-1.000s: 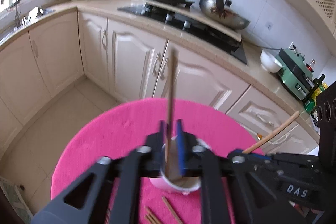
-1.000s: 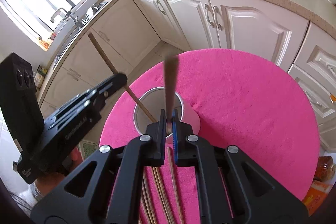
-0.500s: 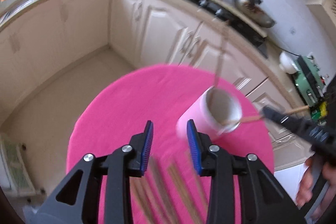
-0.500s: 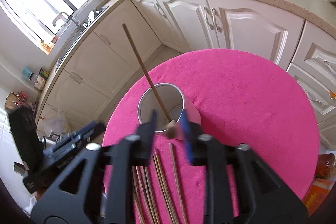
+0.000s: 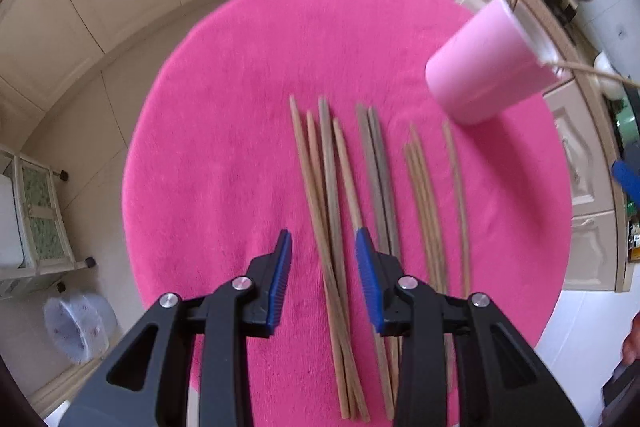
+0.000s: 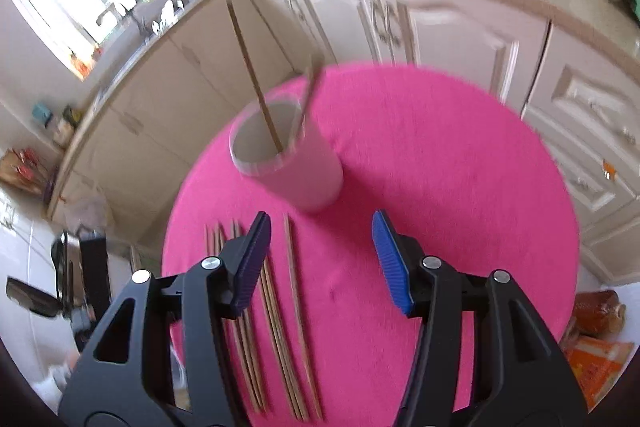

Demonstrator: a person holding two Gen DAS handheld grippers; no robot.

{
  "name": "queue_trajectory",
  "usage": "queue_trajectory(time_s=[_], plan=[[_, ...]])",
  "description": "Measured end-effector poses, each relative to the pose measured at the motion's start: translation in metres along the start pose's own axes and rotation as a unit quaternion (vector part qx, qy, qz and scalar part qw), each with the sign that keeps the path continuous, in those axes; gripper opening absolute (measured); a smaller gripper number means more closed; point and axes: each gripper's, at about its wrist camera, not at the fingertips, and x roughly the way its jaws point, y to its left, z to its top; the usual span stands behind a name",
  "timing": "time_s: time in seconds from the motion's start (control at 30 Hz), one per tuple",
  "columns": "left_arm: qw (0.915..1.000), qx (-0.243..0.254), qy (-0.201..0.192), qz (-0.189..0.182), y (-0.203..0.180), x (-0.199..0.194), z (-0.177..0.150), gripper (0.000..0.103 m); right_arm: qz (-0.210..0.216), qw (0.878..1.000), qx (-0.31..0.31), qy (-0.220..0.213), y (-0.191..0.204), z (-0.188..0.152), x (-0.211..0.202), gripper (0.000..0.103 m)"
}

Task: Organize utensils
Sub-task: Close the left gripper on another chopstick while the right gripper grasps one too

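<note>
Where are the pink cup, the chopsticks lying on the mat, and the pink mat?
pink cup (image 6: 304, 183): right wrist view, outer side wall.
chopsticks lying on the mat (image 5: 328, 179): left wrist view, mid-shaft of one of the left group.
pink mat (image 5: 224, 131): left wrist view, bare left area.

chopsticks (image 5: 340, 195): wooden, loose, roughly parallel on cloth | cup (image 6: 288, 155): pink, upright, seemingly two sticks inside

The worktop's cloth (image 5: 224, 131) was plain hot pink, the cup (image 5: 484, 67) pale pink with a white inside, the chopsticks (image 5: 332, 187) brown and tan, and both tools black with blue pads (image 6: 386, 259).
</note>
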Motion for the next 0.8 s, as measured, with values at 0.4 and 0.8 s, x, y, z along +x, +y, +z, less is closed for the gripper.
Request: queue_trajectory(time_s=[0.4, 0.8], plan=[[0.9993, -0.002, 0.034, -0.012, -0.001, 0.02, -0.011, 0.007, 0.011, 0.99, -0.044, 0.13, 0.014, -0.05, 0.059, 0.036], [0.9983, -0.022, 0.019, -0.05, 0.018, -0.003, -0.017, 0.005, -0.016, 0.973, -0.104, 0.204, 0.045, -0.06, 0.108, 0.018]])
